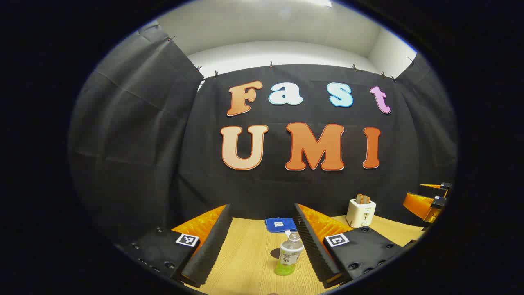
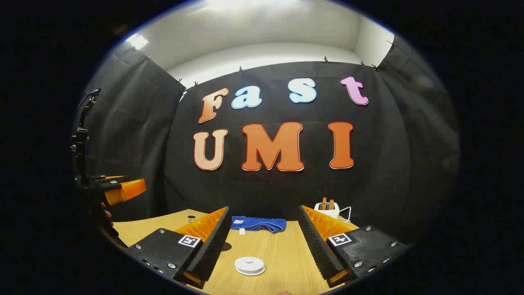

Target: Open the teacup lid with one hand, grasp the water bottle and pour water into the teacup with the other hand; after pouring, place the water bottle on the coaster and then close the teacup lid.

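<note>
Left gripper view: hand-held gripper [image 1: 262, 241] agape, empty.

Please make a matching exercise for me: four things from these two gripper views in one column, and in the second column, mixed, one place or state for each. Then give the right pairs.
Things:
1. water bottle
2. toaster
3. blue cloth
4. white round lid

Places or states:
A. folded, at the table's far edge by the wall
B. lying flat between the right gripper's open fingers
C. holding bread slices in its slots
D. upright between the left gripper's open fingers

Pairs: 1-D, 2-C, 3-A, 4-B
</note>
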A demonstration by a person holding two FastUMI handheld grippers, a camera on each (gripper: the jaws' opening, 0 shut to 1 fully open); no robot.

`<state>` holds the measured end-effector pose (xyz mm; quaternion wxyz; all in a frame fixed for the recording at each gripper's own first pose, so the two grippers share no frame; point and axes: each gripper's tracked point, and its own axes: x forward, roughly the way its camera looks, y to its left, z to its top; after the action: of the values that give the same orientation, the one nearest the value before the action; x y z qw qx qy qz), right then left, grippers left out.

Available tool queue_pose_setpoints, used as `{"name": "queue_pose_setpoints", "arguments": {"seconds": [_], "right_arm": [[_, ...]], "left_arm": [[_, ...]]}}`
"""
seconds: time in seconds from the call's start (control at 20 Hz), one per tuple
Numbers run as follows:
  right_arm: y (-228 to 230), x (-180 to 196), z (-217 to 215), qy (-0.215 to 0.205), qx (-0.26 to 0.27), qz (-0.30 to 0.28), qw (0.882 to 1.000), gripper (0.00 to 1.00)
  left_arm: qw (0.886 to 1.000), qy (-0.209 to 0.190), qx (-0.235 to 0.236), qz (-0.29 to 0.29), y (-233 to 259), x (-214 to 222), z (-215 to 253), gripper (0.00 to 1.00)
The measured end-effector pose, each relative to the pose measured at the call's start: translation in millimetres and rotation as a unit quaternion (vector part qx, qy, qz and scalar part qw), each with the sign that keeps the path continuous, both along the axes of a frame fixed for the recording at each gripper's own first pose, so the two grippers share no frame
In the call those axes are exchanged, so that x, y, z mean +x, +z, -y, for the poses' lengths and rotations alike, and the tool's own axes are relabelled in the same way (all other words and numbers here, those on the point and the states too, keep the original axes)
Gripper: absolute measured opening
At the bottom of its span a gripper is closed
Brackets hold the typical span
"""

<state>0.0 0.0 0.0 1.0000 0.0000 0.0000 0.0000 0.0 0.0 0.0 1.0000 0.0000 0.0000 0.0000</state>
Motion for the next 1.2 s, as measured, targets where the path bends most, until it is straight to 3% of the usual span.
{"name": "queue_pose_setpoints", "arguments": {"seconds": [0.75, 1.2], "right_arm": [[-20.3, 3.4, -0.3, 0.004, 0.02, -0.021, 1.0, 0.97], [-83.6, 25.7, -14.7, 0.027, 0.001, -0.08, 0.996, 0.97]], "left_arm": [[1.0, -0.027, 0.012, 0.005, -10.5, -3.3, 19.6, 0.96], [0.996, -0.083, -0.014, -0.011, -49.7, 8.0, 47.7, 0.96]]}}
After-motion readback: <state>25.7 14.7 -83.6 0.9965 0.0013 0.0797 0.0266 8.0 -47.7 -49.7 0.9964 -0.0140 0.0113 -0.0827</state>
